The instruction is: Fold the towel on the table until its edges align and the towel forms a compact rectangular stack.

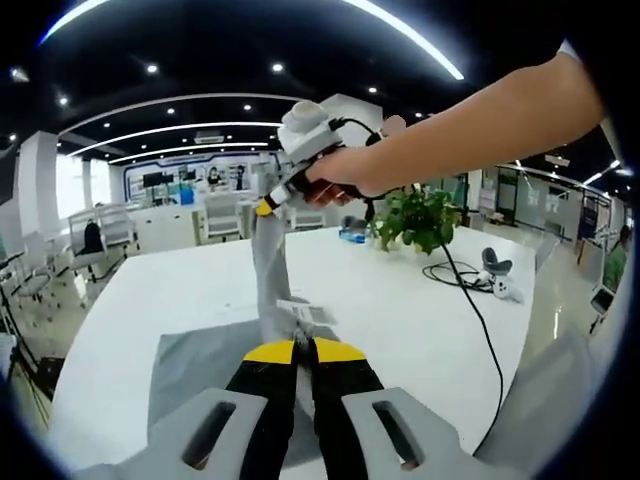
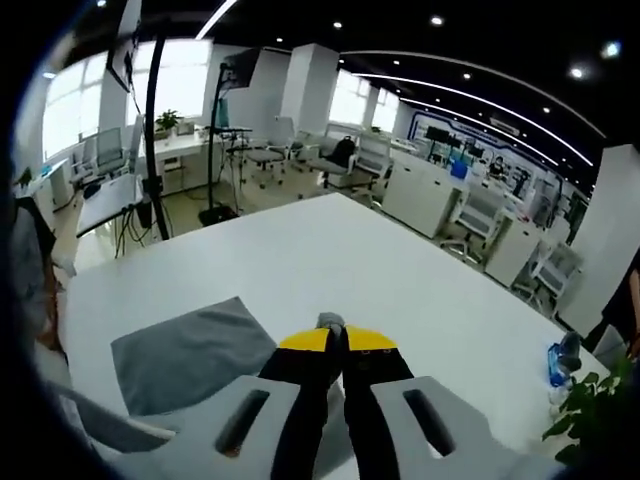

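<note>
Both grippers, left (image 1: pixel 303 350) and right (image 2: pixel 338 338), are pinching the limp gray towel (image 1: pixel 200 365) by what's probably its edge, lifting it off the table (image 1: pixel 400 290).

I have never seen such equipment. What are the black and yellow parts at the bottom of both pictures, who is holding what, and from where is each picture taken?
No robot is here: a person holds one hand tool, a gripper, in each hand. Each picture comes from a camera riding on one gripper, looking along its jaws.

In the left gripper view, the left gripper is shut on a grey towel that lies partly on the white table. Higher up, the person's hand holds the right gripper, lifting another part of the towel.

In the right gripper view, the same right gripper is shut on the cloth, and the rest of the towel lies on the table below.
</note>
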### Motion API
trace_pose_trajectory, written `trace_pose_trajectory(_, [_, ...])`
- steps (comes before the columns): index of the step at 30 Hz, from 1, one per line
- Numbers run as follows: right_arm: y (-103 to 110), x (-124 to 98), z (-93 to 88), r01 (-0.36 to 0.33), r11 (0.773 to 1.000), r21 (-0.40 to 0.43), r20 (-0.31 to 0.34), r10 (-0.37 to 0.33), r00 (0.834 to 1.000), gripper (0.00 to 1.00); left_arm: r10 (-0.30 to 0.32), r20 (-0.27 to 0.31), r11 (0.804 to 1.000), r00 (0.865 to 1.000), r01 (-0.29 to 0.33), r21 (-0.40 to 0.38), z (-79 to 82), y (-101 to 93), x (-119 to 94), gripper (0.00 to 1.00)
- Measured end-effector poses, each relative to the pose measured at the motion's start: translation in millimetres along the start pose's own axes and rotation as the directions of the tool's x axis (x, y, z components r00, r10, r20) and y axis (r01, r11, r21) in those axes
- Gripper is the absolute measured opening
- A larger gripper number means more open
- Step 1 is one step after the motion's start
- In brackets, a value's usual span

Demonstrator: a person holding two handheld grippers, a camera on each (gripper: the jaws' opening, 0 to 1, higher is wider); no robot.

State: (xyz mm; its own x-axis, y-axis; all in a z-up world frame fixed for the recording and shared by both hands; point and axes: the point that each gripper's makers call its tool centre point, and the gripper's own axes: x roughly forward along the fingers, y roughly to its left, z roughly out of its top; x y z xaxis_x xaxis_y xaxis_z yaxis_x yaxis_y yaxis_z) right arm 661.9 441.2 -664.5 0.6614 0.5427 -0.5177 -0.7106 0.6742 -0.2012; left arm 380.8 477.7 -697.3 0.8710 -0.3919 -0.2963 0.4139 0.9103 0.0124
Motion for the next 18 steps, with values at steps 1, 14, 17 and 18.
trace_pose_trajectory(1, [3,1,0.8,-0.004,1.0,-0.003,0.0,0.004,1.0,0.01,0.005,0.001,1.0,1.0,-0.005,-0.002,-0.8,1.9,-1,0.04])
trace_pose_trajectory(14, [33,41,12.4,-0.065,0.997,-0.049,-0.004,0.065,0.998,0.01,0.058,-0.02,0.997,0.998,-0.059,-0.045,-22.9,23.3,-11,0.04])
trace_pose_trajectory(17, [40,48,12.8,-0.076,0.996,-0.057,-0.008,0.075,0.997,0.01,0.071,-0.027,0.996,0.997,-0.073,-0.051,-28.8,29.4,-13,0.04])
trace_pose_trajectory(18, [42,49,13.0,-0.078,0.995,-0.057,-0.008,0.077,0.997,0.01,0.075,-0.03,0.996,0.997,-0.077,-0.053,-30.6,31.3,-13,0.04])
